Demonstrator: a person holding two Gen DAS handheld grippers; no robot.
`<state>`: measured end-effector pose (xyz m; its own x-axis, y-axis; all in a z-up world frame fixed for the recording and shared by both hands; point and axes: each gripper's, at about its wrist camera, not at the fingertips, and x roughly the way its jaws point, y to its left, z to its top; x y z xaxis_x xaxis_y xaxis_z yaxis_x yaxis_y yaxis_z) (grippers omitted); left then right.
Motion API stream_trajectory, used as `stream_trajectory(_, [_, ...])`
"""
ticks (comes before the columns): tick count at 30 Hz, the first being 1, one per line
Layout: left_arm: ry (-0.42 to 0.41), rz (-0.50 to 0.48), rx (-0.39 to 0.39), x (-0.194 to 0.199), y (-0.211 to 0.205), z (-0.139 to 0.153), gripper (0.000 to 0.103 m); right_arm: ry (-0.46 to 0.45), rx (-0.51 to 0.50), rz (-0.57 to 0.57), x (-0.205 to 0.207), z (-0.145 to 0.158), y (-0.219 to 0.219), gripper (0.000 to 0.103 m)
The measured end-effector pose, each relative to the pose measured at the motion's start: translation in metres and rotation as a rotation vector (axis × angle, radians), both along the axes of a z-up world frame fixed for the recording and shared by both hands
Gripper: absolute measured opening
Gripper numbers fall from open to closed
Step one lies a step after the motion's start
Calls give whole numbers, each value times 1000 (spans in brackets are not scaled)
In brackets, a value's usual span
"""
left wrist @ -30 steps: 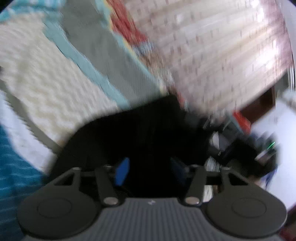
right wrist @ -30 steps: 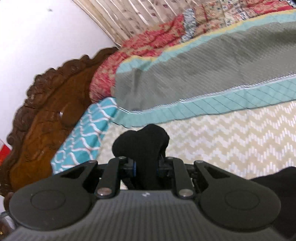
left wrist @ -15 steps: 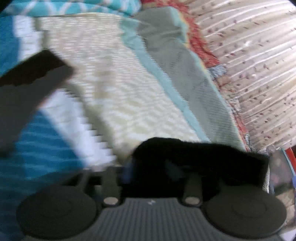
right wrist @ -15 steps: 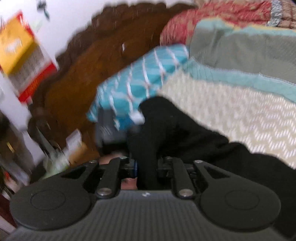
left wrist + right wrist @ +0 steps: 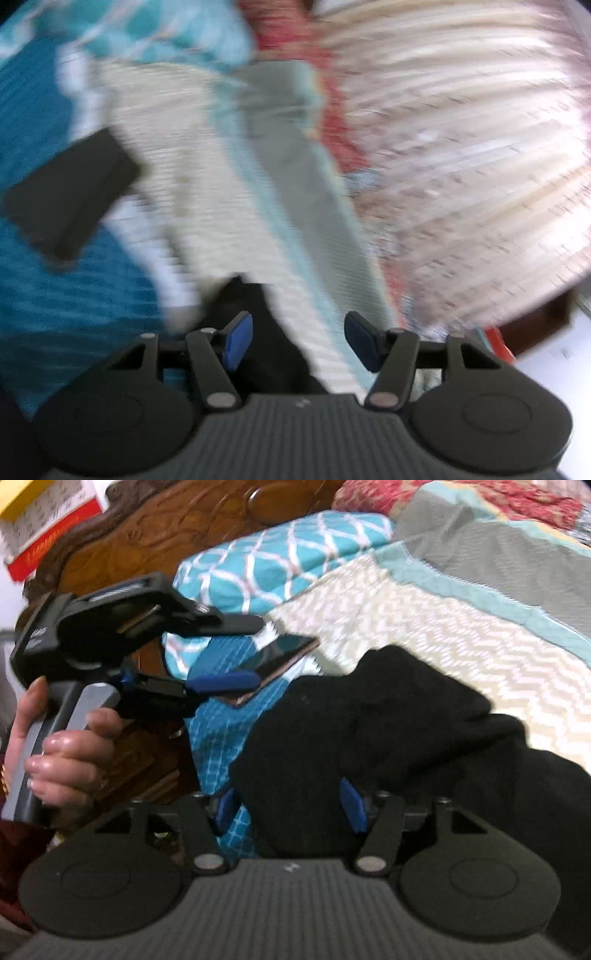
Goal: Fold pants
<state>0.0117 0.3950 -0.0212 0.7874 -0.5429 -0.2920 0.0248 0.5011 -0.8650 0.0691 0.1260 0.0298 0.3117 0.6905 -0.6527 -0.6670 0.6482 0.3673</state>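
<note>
Pants (image 5: 388, 731): black, soft fabric, lying in a bunched heap on the cream zigzag bedspread (image 5: 461, 635) near the pillow end of the bed. No flat layers or squared edges show.

Progress, as judged: little folding is evident. The garment reads as gathered rather than laid flat, so spreading it and making the folds all appear to remain.

Right gripper (image 5: 290, 806): jaws spread wide. Black cloth sits between the blue pads (image 5: 352, 805), but they do not pinch it.

Left gripper (image 5: 297, 345): jaws likewise wide apart, nothing clamped. A dark strip of cloth (image 5: 258, 332) runs under the gap, toward its left pad.

Left-wrist view only: heavily motion-blurred. It shows a pale curtain (image 5: 461, 147) at right, and a dark flat object (image 5: 70, 199) on the teal-and-white fabric at left. What that object is cannot be told.

Right-wrist view only: sharper. It shows the full heap of pants, the carved wooden headboard (image 5: 155, 535), the teal lattice pillow (image 5: 284, 557), and the left gripper from outside, gripped by a bare hand (image 5: 66, 753) and held above the bed, apart from the pants.
</note>
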Motion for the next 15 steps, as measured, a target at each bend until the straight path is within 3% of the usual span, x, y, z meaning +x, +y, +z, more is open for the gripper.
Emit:
stream_trajectory(4, [-59,-127,86,6,-43,12,52,26,51,-124,-13,9,-50,62])
stream_trajectory(7, [9,-193,138,19,-73,-9,48,94,101,-290,-28,3,-104,62])
stream_trajectory(9, [72,-176,253,26,-87,-26,45,132,124,-398,-38,-6,-138,62])
stream_trajectory(11, [188,-134,385,35,-95,-46,22,190,118,-547,-50,-23,-180,62])
stream_trajectory(13, [231,-99,352,39,-87,-60,13,207,53,-704,-63,-42,-223,61])
stream_trajectory(14, [250,-84,312,40,-82,-62,13,216,28,-778,-70,-51,-244,57])
stream_trajectory(15, [272,-70,291,40,-81,-60,13,243,82,-854,-81,-61,-275,24])
